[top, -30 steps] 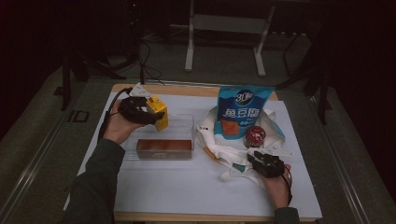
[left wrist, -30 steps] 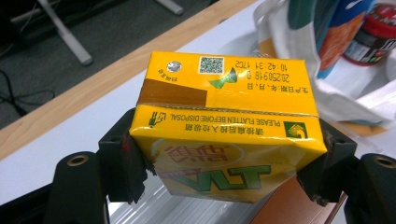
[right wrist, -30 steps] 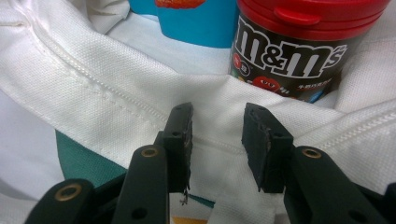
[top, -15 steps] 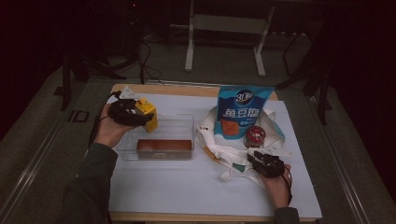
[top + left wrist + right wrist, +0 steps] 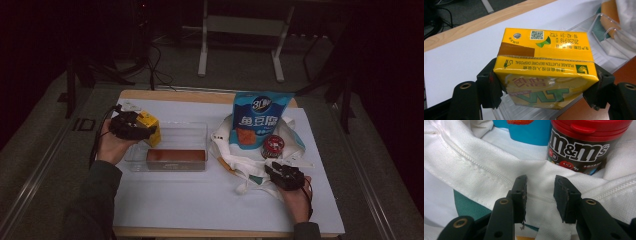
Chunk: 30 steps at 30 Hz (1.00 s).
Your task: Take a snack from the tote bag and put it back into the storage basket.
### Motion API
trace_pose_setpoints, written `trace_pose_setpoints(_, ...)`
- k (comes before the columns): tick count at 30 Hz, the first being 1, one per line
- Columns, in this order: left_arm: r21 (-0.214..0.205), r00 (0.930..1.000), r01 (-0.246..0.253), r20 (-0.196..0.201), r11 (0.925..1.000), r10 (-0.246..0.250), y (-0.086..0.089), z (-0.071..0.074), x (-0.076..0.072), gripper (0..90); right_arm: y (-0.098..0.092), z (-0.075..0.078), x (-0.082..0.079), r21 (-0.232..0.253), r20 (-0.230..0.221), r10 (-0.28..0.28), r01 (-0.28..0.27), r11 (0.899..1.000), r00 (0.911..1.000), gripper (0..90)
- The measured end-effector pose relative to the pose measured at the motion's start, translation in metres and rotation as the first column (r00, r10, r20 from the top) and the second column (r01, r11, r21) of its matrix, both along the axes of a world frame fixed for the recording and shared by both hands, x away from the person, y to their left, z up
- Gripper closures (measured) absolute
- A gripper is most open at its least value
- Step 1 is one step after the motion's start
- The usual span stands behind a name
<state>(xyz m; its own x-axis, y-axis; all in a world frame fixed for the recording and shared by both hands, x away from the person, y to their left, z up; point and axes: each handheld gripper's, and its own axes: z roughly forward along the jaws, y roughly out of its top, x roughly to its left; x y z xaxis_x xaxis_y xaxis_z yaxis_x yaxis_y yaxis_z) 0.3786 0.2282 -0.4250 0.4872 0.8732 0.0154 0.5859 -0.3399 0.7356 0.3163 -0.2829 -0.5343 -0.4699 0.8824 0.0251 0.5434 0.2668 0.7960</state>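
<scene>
Glossy yellow card made up the drink carton (image 5: 545, 67), a squat box with sharp folded seams, clamped at its two ends between the black jaws of the left gripper (image 5: 544, 92). In the high view it sat at the left end of the clear plastic tray (image 5: 185, 135), whose thin walls were hard to trace against the white table cover (image 5: 200, 200); a flat red-brown block (image 5: 176, 155) lay along the tray's near side. Further right, coarse white canvas with stitched hems formed the tote bag (image 5: 486, 165). The right gripper (image 5: 540, 195) rested over it, jaws apart with a fold of canvas between them, apparently not pinching. Beyond stood a round candy jar (image 5: 580, 147), its red lid cut off, and a blue snack pouch (image 5: 257, 120).
</scene>
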Motion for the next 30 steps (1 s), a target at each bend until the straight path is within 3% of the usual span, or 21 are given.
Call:
trace_pose_setpoints(9,-0.012,0.9987,-0.041,-0.029,0.9991,0.041,0.003,-0.016,-0.002,28.2,0.0,0.0,0.0,0.0,-0.001,0.0,0.0,1.0,1.0,62.9)
trace_pose_setpoints(21,-0.012,0.9972,-0.065,-0.038,0.9978,0.064,0.007,-0.031,-0.006,28.2,0.0,0.0,0.0,-0.001,0.0,0.0,0.0,1.0,1.0,62.9)
trace_pose_setpoints(30,0.023,0.9975,-0.061,-0.035,0.9979,0.062,0.004,-0.039,-0.009,28.0,0.0,0.0,0.0,0.0,0.0,0.0,0.0,1.0,1.0,62.9)
